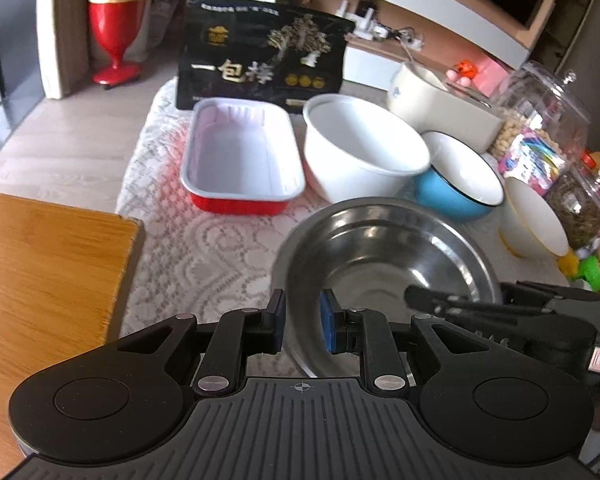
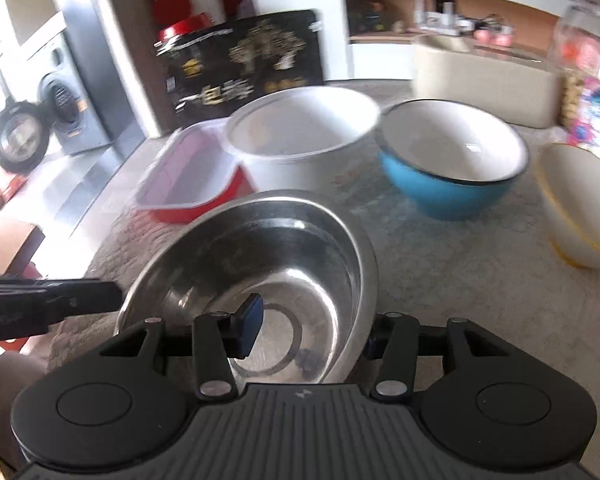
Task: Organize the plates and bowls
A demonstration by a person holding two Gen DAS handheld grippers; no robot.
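Nearest to both cameras is the stainless steel bowl (image 1: 384,264), held off or just above the lace tablecloth (image 1: 204,256) by two grippers on opposite sides of its rim. The left gripper (image 1: 303,322) has its jaws narrowed onto the bowl's near-left wall, one pad outside and the blue pad (image 1: 327,322) inside; it looks clamped on the rim. The right gripper (image 2: 308,332) straddles the opposite wall, with its left finger (image 2: 249,330) inside the bowl and the other outside, partly hidden behind the steel; whether both pads actually press the wall is hard to tell, though the jaws stand narrowed about it.

The main risk, as I judge it, is slip: polished steel is slick, the wall curves away, and each hold is on a thin rim. If the two hands move out of step, the bowl could twist out of one grip and tip or drop onto the cloth. It could also strike the crockery just ahead.

Beyond the steel bowl stand the red foil tray (image 1: 242,160), the large white bowl (image 1: 360,148) just beside it, and the blue bowl (image 1: 460,176) touching or nearly touching the white one. A cream bowl with a yellow rim (image 1: 534,216) sits to the right. Farther back are a black printed box (image 1: 262,56) and a glass jar (image 1: 540,116)
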